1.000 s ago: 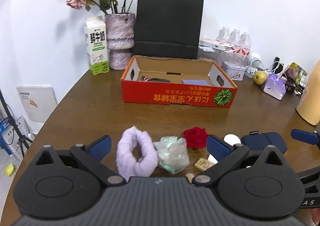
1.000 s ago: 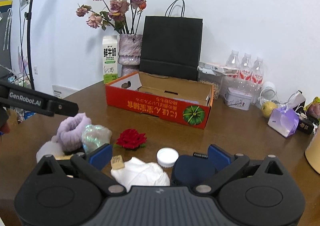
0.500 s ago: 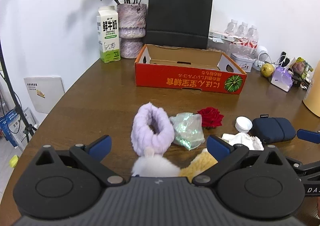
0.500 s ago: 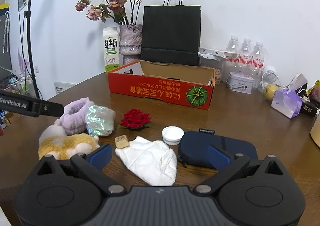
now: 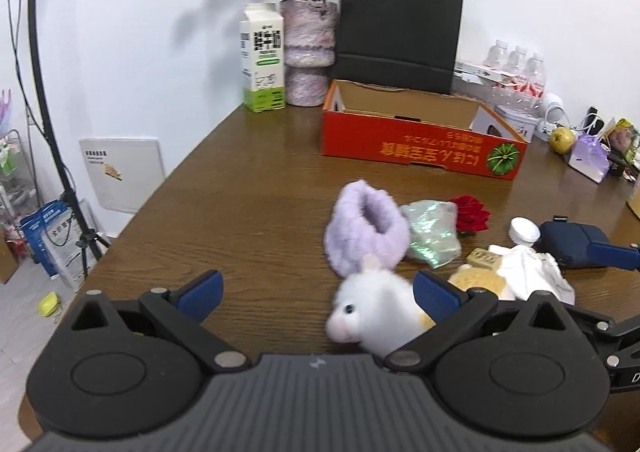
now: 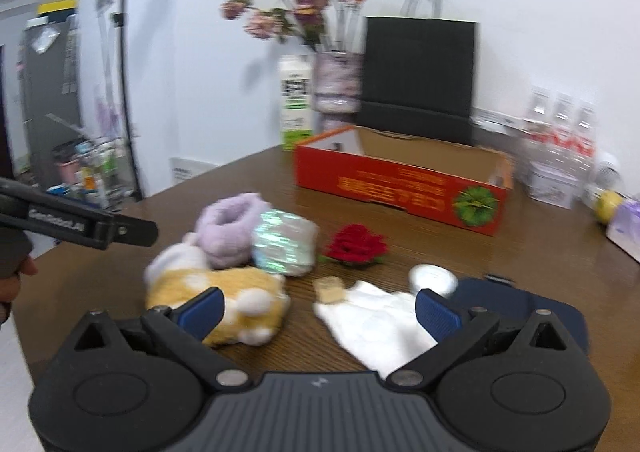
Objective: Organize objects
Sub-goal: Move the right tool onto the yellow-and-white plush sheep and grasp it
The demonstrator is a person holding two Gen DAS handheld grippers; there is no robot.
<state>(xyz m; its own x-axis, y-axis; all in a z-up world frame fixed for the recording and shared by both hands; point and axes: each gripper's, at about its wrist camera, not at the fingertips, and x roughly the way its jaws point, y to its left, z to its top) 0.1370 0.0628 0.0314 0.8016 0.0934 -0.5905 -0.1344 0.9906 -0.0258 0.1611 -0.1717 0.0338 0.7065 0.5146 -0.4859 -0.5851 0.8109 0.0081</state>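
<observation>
1. Both grippers hang low over the brown wooden worktop (image 5: 248, 187), and neither holds anything. The left gripper (image 5: 316, 290) has its blue-padded fingers wide apart; the right gripper (image 6: 318, 306) has its fingers spread just as wide.

2. The landmark is the red cardboard box with the green pumpkin print (image 5: 420, 143), open-topped at the far side of the worktop. The loose things all lie on the near side of it.

3. Nearest the left gripper is the white and yellow plush toy animal (image 5: 374, 316), its head just inside the right-hand finger. It looks soft, light and squashy. My call: pinch the fat middle of the body, not the head or an ear, or it will flop and slip.

4. Touching it, towards the box, is the fluffy lilac loop headband (image 5: 366, 230). It looks limp and nearly weightless; take one side of the ring.

5. Beside the headband lies a crinkly iridescent plastic wrap (image 5: 432, 236), probably slippery and springy. Next to it is a red fabric rose (image 5: 471, 213); that one wants a gentle grip.

6. The right wrist view is blurred. It shows a crumpled white cloth (image 6: 378, 322) between the right fingers, a small tan block (image 6: 330, 288), a white round cap (image 6: 432, 278) and a dark blue zip pouch (image 6: 520, 306). The pouch looks the firmest grab of the lot.
</observation>
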